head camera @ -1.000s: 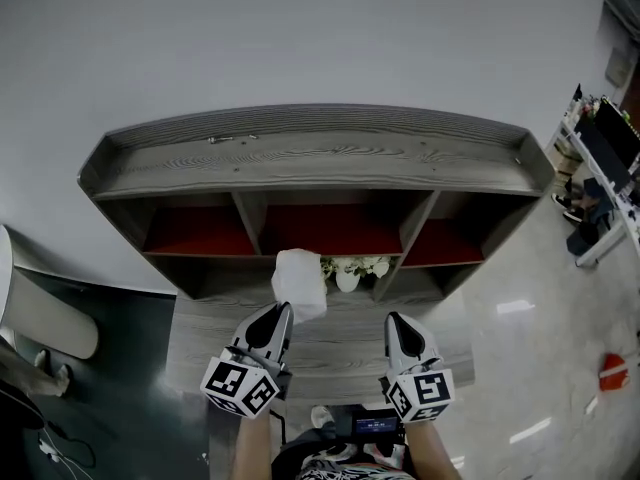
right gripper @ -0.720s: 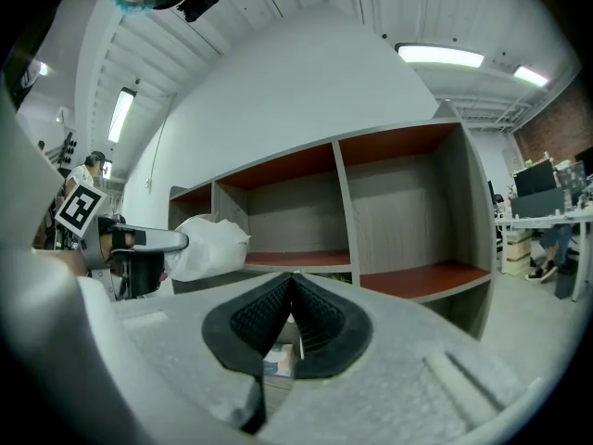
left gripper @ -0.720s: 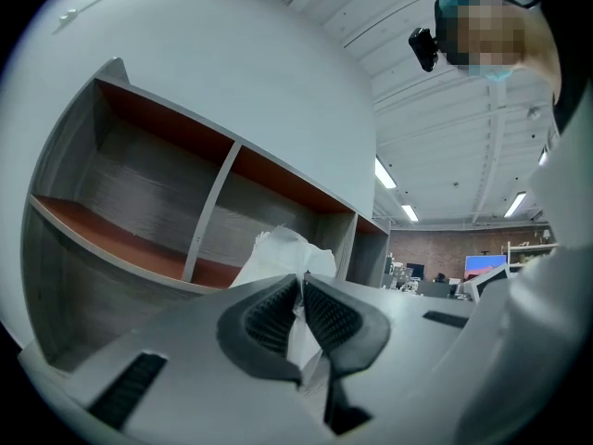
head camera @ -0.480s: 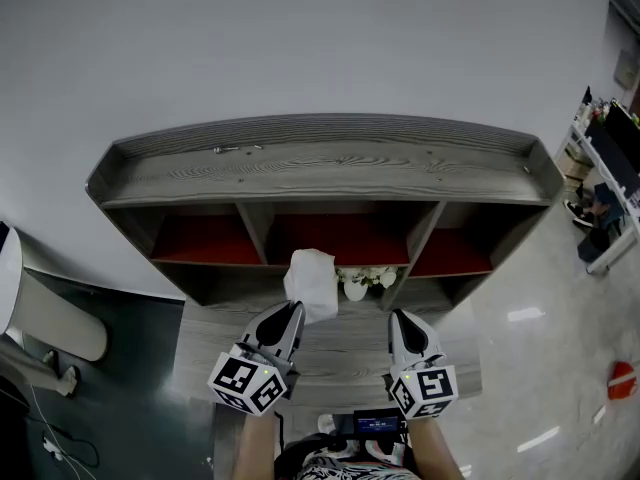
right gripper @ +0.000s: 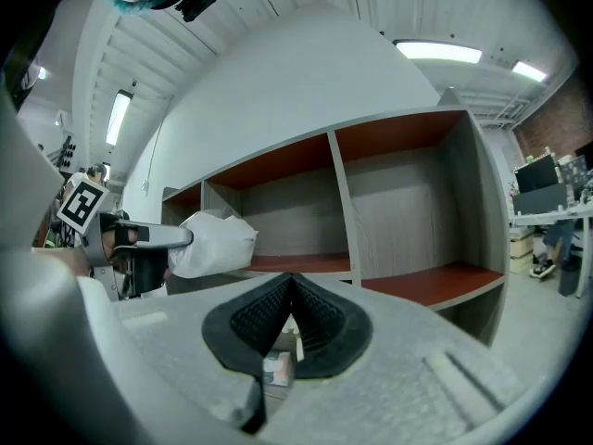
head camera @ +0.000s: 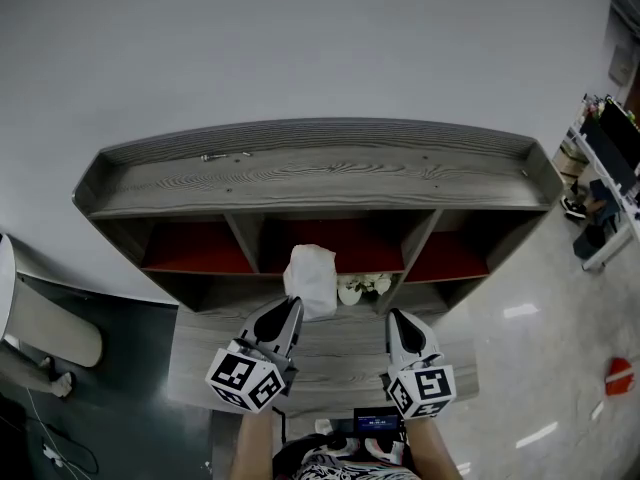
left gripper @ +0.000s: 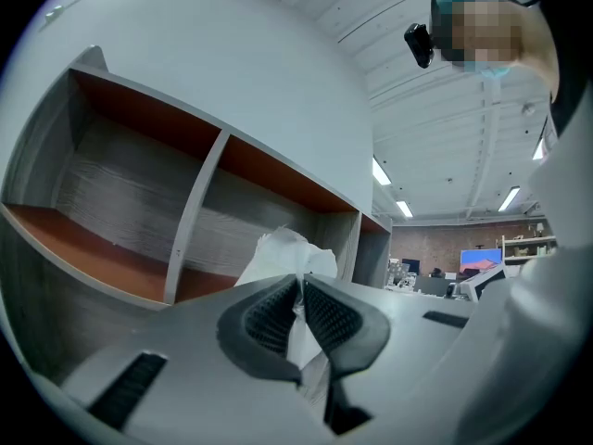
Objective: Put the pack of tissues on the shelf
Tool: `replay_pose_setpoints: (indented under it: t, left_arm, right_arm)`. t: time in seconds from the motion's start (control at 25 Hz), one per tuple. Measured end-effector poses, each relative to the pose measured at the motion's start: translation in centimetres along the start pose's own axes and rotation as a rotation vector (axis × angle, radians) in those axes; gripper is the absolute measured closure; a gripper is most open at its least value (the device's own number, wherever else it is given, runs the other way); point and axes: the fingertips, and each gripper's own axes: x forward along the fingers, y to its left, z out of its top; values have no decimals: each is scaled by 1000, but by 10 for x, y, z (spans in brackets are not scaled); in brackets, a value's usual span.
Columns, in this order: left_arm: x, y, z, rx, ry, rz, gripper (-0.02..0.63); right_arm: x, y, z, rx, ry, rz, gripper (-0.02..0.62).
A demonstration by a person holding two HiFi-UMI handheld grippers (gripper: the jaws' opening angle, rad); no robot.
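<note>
The pack of tissues [head camera: 311, 278] is a white, crinkled soft pack, held out in front of the middle red-floored compartment of the grey wooden shelf [head camera: 320, 168]. My left gripper [head camera: 291, 311] is shut on the pack's near end, and the left gripper view shows the wrapper [left gripper: 278, 253] pinched between the ribbed pads. My right gripper [head camera: 396, 320] hovers beside it to the right, level, shut on nothing. From the right gripper view the pack [right gripper: 218, 244] hangs left of the jaws, before the open compartments [right gripper: 408, 286].
A small white vase with flowers [head camera: 350, 290] stands on the lower shelf board just right of the pack. A white rounded object [head camera: 50, 323] lies at the left. Desks with monitors [head camera: 610, 158] and a red thing [head camera: 618, 376] on the floor are at the right.
Both grippers have edged forward toward the shelf, and the pack stays pinched in the left one. The head view has shifted slightly.
</note>
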Motion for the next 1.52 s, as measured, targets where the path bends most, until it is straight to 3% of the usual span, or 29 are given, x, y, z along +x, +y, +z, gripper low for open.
replay_pose_setpoints:
  t: [1.32, 1.52]
  left_arm:
    - [64, 34, 0, 3, 41, 48, 592]
    - [72, 44, 0, -26, 47, 74, 592]
  right_arm:
    - [32, -41, 4, 25, -3, -61, 592]
    - [37, -45, 1, 34, 4, -67, 592]
